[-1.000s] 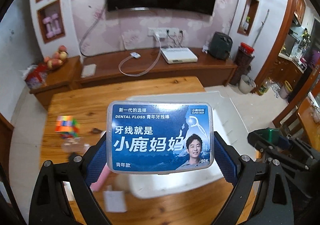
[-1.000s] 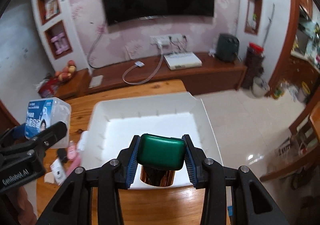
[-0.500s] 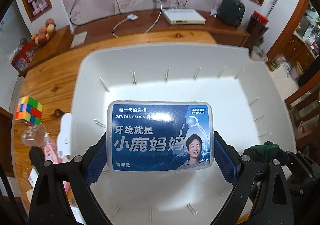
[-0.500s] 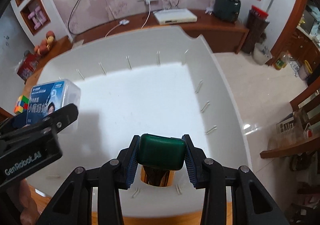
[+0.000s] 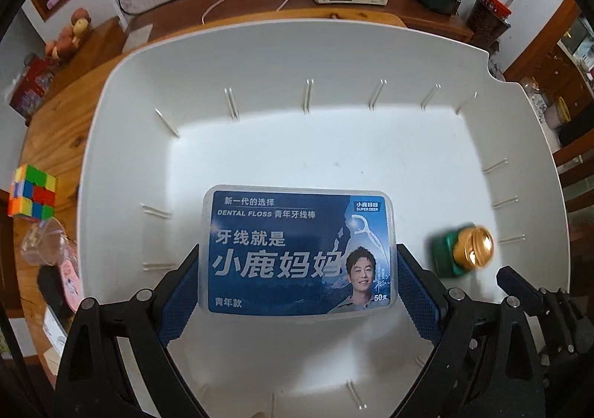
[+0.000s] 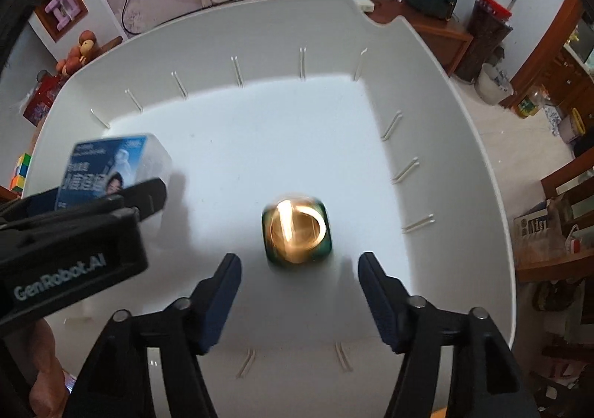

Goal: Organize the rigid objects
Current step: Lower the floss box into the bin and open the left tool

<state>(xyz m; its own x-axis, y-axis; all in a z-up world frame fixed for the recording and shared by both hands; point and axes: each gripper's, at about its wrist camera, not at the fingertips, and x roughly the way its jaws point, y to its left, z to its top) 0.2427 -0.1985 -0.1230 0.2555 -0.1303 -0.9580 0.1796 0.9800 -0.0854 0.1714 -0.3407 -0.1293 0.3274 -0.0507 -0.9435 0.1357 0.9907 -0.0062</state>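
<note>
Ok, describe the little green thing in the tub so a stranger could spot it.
Find the big white tub on the wooden table. On its floor, in front of the open right claw, lies a small green jar with a shiny gold end. The only other item is a blue floss box.

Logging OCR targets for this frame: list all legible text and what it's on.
Dental floss box lid, held in the left gripper:
"新一代的选择"
"DENTAL FLOSS 青年牙线棒"
"牙线就是"
"小鹿妈妈"
"青年款"
"50支"
"小鹿妈妈 SUPER DEER"
Left gripper body, seen from the right wrist view:
"GenRobot.AI"
Green-and-gold bottle: motion-blurred, nothing readable.
</note>
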